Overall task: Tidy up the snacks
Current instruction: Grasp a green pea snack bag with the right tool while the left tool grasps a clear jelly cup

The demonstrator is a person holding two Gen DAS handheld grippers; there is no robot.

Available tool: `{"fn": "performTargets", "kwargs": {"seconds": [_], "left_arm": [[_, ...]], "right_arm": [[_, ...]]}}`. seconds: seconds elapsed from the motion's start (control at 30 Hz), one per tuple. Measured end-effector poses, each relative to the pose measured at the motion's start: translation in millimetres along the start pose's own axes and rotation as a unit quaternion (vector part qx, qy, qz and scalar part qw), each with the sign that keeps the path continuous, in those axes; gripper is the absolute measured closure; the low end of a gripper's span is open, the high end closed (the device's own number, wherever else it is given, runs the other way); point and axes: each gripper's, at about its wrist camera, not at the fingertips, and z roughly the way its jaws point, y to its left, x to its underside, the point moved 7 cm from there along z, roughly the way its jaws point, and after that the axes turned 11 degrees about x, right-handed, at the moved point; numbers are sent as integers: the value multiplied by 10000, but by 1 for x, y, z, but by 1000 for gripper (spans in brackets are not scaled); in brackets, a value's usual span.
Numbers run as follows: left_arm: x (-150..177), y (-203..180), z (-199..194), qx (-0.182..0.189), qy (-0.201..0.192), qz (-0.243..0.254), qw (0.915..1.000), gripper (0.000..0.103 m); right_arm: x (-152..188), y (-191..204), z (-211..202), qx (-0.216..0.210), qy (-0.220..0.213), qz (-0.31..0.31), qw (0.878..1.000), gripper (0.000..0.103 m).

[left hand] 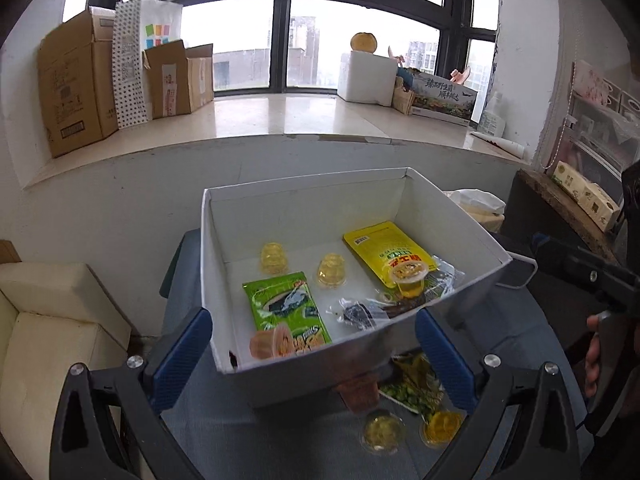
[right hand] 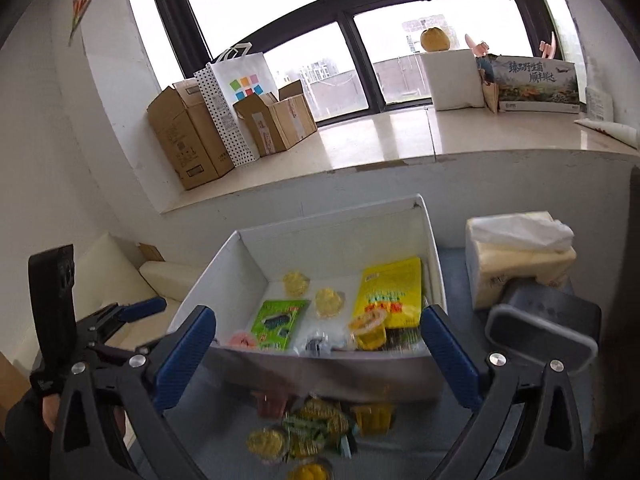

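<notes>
A white open box (left hand: 448,216) (right hand: 224,264) stands on the blue-grey table and holds a green seaweed packet (left hand: 286,308) (right hand: 278,322), a yellow pouch (left hand: 386,252) (right hand: 390,292), several jelly cups (left hand: 331,270) and clear-wrapped dark snacks (left hand: 360,314). On the table in front of the box lie a green snack bag (left hand: 412,388) (right hand: 316,426) and loose jelly cups (left hand: 382,434) (right hand: 266,442). My left gripper (left hand: 314,354) is open and empty, its fingers astride the box's near wall. My right gripper (right hand: 318,350) is open and empty, above the loose snacks.
A tissue pack (right hand: 520,256) and a dark grey container (right hand: 544,332) stand right of the box. A cream sofa (left hand: 44,320) is at the left. Cardboard boxes (left hand: 76,80) and a white foam box (left hand: 366,76) sit on the window sill beyond.
</notes>
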Motion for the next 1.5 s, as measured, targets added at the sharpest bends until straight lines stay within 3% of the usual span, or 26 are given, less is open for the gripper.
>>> {"fn": "performTargets", "kwargs": {"seconds": [0.3,0.57,0.67,0.77,0.8,0.83,0.87,0.9,1.27,1.5], "left_arm": [[57,-41,-38,42,-64,200,9998,0],[99,-40,-47,73,84,-118,9999,0],[107,-33,-50,82,117,-168,9998,0],[112,-23,-51,63,132,-267,9995,0],[114,-20,-51,71,138,-306,9994,0],[114,-17,-50,76,133,-349,9993,0],[115,-14,-49,82,137,-389,9991,0],[116,-12,-47,90,161,-428,9989,0],[123,-36,10,302,690,-126,9971,0],[121,-44,50,17,970,-121,9952,0]], "right_arm": [[75,-6,1,14,549,156,9984,0],[102,18,51,92,1054,657,9922,2],[106,14,72,252,1267,947,9871,15],[104,13,85,206,1263,1048,9862,17],[102,13,88,222,1250,1045,9864,22],[102,12,89,310,1246,1024,9864,45],[102,10,90,361,1244,1037,9861,52],[103,9,90,338,1259,1063,9858,53],[99,2,19,207,616,699,9954,57],[105,-3,-25,130,443,632,9969,57]]}}
